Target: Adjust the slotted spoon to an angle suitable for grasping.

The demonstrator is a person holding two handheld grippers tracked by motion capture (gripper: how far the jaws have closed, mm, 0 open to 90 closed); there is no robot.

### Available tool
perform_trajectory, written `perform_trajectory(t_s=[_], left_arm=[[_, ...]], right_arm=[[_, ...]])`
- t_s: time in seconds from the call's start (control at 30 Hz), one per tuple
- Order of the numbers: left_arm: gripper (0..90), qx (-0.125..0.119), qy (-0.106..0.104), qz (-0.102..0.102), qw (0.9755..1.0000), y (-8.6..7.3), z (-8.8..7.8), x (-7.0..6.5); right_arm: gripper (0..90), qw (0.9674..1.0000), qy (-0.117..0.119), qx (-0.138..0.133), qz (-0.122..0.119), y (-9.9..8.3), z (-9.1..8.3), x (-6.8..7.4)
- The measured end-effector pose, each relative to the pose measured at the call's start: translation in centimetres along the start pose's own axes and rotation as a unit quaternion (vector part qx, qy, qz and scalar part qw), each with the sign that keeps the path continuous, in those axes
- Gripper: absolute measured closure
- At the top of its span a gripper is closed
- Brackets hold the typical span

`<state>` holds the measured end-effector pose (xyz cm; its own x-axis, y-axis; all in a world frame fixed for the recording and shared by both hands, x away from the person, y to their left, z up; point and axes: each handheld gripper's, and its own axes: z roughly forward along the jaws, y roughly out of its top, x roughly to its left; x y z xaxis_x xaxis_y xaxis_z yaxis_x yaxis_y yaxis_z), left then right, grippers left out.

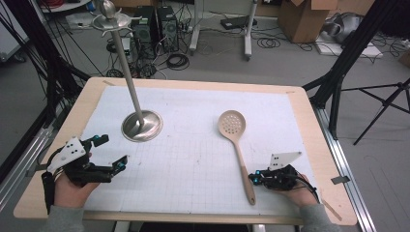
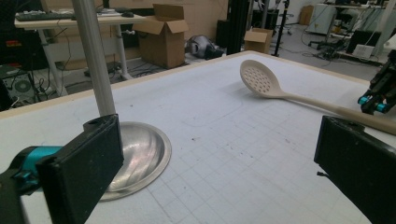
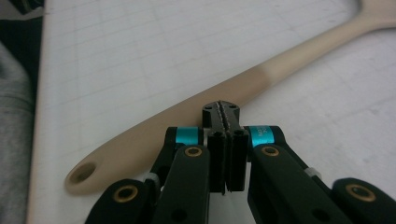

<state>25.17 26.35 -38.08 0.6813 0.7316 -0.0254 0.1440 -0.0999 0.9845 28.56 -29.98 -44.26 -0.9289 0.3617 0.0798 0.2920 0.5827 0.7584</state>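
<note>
High view puts the slotted spoon [image 1: 238, 147] flat on the white mat of the desk [image 1: 309, 145], its perforated bowl pointing away from the person and its handle running back toward the near edge; the right tongs [image 1: 252, 178] sit just beside the lower handle, clenched on nothing, jaws pressed together with the spoon lying outside them; the right gripper view confirms it, the two pads meeting face to face while the pale handle [image 3: 187, 128] passes just beyond the tips. The left tongs [image 1: 110, 157] rest near the front left corner, released and wide, well apart from the spoon and close to the round steel base of the hanging stand [image 1: 141, 124]. To take the spoon well, I judge the right tongs must first spread, then come down astride the handle across its width, not along it; a grip around the thicker lower part of the handle, above the hanging hole [image 3: 84, 173], should keep the spoon from swinging; the handle is smooth and rounded, so a shallow pinch may let it roll or slide; the pads should close squarely before any lift.
</note>
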Motion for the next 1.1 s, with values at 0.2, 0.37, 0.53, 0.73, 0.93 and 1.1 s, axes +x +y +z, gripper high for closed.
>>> perform_trajectory(t_s=[0.2, 0.37, 0.53, 0.73, 0.93, 1.1], left_arm=[[1.8, -0.003, 0.000, 0.001, 1.0000, 0.1, -0.1, -0.1], [1.7, -0.002, 0.002, 0.000, 1.0000, 0.0, -0.2, 0.0], [1.8, -0.003, 0.003, 0.000, 1.0000, 0.0, -0.4, 0.0], [1.7, -0.004, 0.007, 0.000, 1.0000, 0.0, -0.9, -0.1], [1.8, -0.005, 0.013, -0.001, 0.9999, -0.1, -1.5, 0.0], [1.8, -0.006, 0.013, -0.002, 0.9999, -0.3, -1.8, 0.0]], right_arm=[[90.0, 0.9997, 0.017, -0.006, -0.015, 1.4, 2.3, 1.2], [90.0, 0.9993, 0.022, -0.003, -0.031, 3.6, 4.8, 1.9], [90.0, 0.9991, 0.021, -0.008, -0.037, 5.4, 7.1, 2.2], [90.0, 0.9993, 0.009, -0.008, -0.036, 7.6, 9.9, 1.9], [90.0, 0.9996, -0.008, -0.004, -0.026, 9.6, 12.1, 1.2], [90.0, 0.9993, -0.027, -0.025, -0.013, 10.5, 11.9, 0.2]])
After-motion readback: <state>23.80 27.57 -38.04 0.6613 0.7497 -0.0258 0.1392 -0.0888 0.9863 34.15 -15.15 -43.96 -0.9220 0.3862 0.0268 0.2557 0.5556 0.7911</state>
